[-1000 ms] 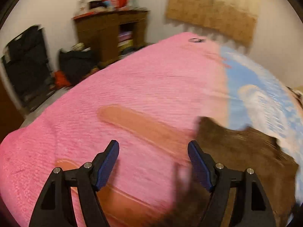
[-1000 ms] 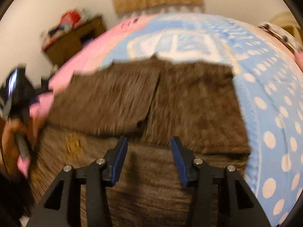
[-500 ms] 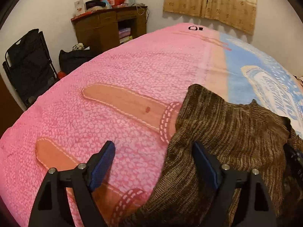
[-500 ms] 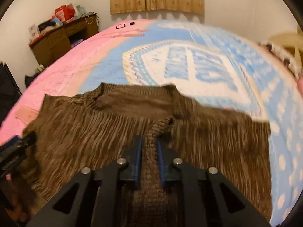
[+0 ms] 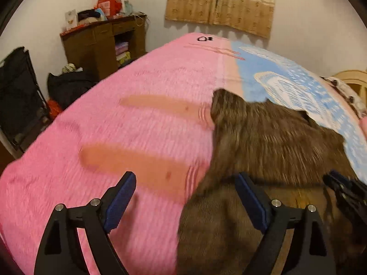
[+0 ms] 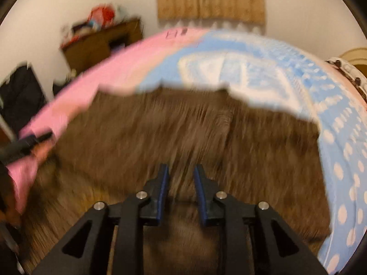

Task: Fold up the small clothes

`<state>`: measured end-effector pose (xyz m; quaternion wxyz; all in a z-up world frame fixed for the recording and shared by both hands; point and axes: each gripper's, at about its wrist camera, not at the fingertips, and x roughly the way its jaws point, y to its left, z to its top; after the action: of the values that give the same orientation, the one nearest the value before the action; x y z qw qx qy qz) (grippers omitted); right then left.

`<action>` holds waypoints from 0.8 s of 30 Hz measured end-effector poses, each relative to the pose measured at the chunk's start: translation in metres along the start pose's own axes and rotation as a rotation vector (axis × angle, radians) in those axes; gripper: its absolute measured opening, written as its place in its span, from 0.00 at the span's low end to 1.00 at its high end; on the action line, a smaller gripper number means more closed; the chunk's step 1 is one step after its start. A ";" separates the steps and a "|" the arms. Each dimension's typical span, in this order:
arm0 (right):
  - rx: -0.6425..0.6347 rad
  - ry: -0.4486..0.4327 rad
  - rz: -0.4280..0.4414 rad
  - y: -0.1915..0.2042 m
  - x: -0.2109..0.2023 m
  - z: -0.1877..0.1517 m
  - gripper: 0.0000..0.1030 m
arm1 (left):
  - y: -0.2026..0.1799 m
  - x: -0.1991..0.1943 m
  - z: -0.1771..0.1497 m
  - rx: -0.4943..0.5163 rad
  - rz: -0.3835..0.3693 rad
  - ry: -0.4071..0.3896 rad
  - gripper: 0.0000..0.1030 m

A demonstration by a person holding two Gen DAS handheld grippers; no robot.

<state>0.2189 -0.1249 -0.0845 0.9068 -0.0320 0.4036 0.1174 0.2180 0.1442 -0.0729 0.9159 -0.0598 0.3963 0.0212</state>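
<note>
Left gripper [image 5: 185, 202] gapes empty at the brown knit sweater's [image 5: 275, 142] edge, positioned to grab; right gripper [image 6: 180, 192], narrow, is opening, knit seemingly released between its jaws.

I can read no text here — the black mark on the blanket [image 5: 160, 119] stays illegible.
</note>
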 end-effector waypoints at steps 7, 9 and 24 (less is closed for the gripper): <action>0.108 -0.001 -0.027 -0.028 -0.060 -0.051 0.51 | 0.049 -0.065 -0.058 0.090 -0.111 -0.054 0.86; 0.133 -0.047 -0.036 -0.037 -0.094 -0.070 0.51 | 0.061 -0.079 -0.077 0.097 -0.155 -0.044 0.86; 0.308 0.030 -0.096 -0.080 -0.210 -0.205 0.65 | 0.038 -0.109 -0.178 0.191 -0.380 0.119 0.86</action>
<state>-0.0468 -0.2729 -0.0699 0.8994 0.0864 0.4283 0.0103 0.0118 0.1609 -0.1178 0.8800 -0.0477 0.4313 -0.1929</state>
